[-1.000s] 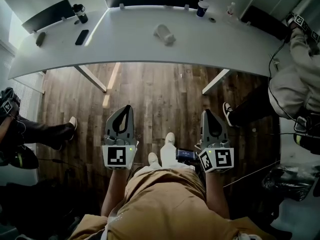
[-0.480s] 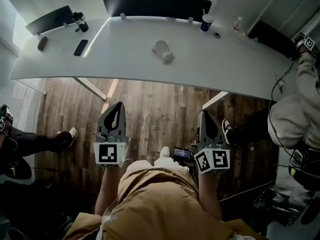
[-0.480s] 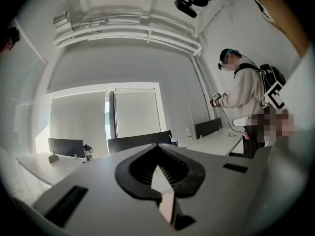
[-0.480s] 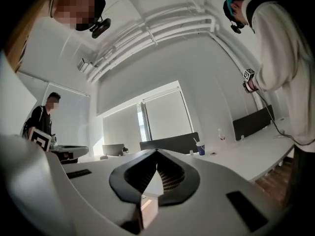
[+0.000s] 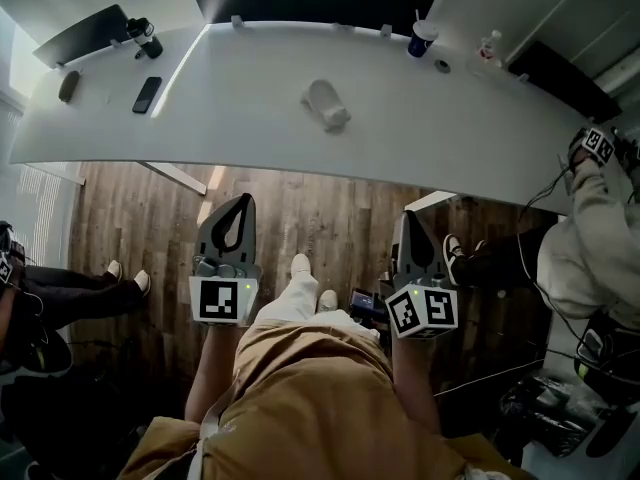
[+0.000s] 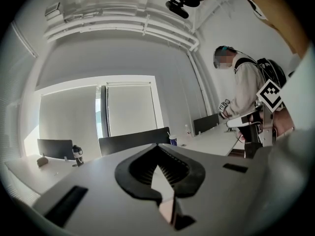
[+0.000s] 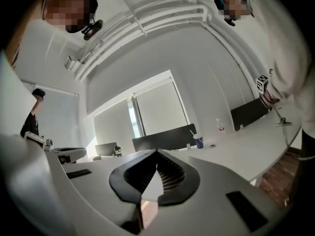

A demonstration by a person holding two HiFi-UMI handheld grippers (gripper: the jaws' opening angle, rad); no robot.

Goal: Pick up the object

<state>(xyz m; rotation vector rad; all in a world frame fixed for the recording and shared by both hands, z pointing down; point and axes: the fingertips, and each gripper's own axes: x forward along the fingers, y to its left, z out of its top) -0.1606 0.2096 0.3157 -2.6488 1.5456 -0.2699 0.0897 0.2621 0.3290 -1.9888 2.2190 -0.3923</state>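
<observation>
— Two grippers, and neither one holds anything?

— Neither. The left gripper (image 5: pixel 240 208) and the right gripper (image 5: pixel 407 223) hang in the lower half of the frame, over the wooden floor (image 5: pixel 330 203). Each has its fingers (image 6: pixel 195 180) pressed together with nothing between them.

— Where's the object?

— Upper middle of the frame. It's a small white object (image 5: pixel 326 103) lying on the white worktop (image 5: pixel 230 118), well apart from both grippers. A phone (image 5: pixel 147 94) lies at upper left and a cup (image 5: pixel 422 36) stands at upper right.

— Why are they held so low?

— I'd say the reach hasn't begun. They're carried at rest, tips pointing toward the worktop. The fingers would have to part before closing round the object.
</observation>
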